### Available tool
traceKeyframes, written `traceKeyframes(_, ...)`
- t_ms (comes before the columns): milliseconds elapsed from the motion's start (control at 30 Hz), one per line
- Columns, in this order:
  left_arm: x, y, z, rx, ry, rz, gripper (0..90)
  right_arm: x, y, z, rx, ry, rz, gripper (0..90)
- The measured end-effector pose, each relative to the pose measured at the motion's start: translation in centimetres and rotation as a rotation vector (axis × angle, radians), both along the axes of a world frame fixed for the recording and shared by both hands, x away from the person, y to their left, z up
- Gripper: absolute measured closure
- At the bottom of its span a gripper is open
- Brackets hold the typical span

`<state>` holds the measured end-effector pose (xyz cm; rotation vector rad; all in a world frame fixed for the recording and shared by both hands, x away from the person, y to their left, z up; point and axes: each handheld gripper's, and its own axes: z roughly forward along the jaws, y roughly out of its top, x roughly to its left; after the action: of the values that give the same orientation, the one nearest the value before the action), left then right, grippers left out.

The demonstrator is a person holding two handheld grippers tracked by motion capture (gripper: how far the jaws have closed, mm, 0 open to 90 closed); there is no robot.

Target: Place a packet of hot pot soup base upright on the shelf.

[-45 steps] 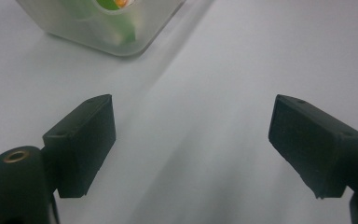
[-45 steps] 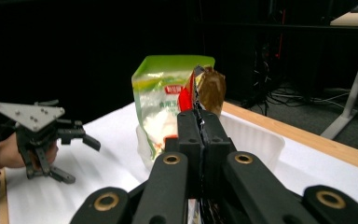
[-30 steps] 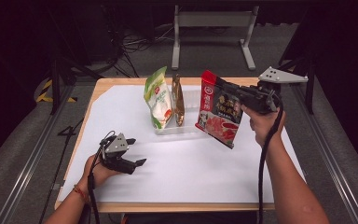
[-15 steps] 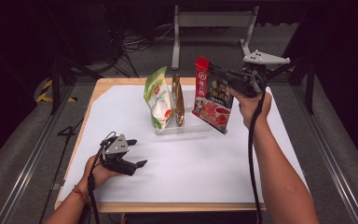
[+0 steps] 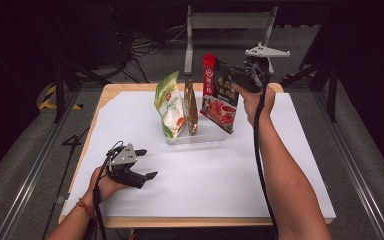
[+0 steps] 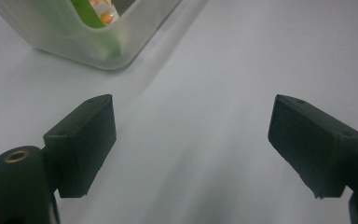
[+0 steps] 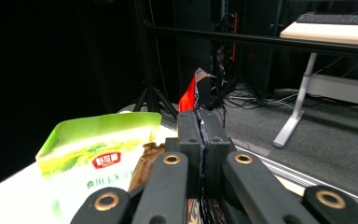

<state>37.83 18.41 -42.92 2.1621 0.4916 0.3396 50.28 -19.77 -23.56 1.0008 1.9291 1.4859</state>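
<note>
My right gripper [image 5: 237, 76] is shut on the top edge of a red and black food pouch [image 5: 219, 95], which hangs upright over the right end of a clear plastic bin [image 5: 200, 137]. In the right gripper view the pouch [image 7: 190, 95] is pinched edge-on between the closed jaws [image 7: 199, 140]. A green pouch [image 5: 169, 105] and a thin brown pouch [image 5: 192, 107] stand in the bin. My left gripper [image 5: 145, 164] rests open on the white sheet near the front left, nothing between its fingers [image 6: 85, 140]. The bin's corner [image 6: 98, 51] lies ahead of it.
The white sheet [image 5: 200, 175] covers a wooden table [image 5: 105, 97]. A grey stand [image 5: 230, 30] and cables sit on the floor behind the table. The green pouch [image 7: 98, 163] and brown pouch [image 7: 147, 161] show just left of the right jaws.
My right hand has carried the red pouch to the left, from beyond the bin's right end to above it beside the brown pouch. The left gripper has stayed put.
</note>
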Motion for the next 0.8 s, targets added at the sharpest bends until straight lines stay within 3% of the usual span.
traceKeyframes(133, 0.0, 0.0, 0.0, -0.004, 0.003, -0.006, 15.8, 0.6, 0.4, -0.2, -0.017, 0.0, -0.013, 89.2)
traceKeyframes(300, -0.1, 0.0, 0.0, -0.008, 0.006, -0.01, 15.8, 1.5, 0.4, -0.8, 0.015, 0.001, -0.017, 89.2)
traceKeyframes(800, -0.1, 0.0, 0.0, -0.006, 0.007, -0.012, 15.8, 2.6, 0.8, -3.4, 0.034, 0.005, -0.002, 88.9)
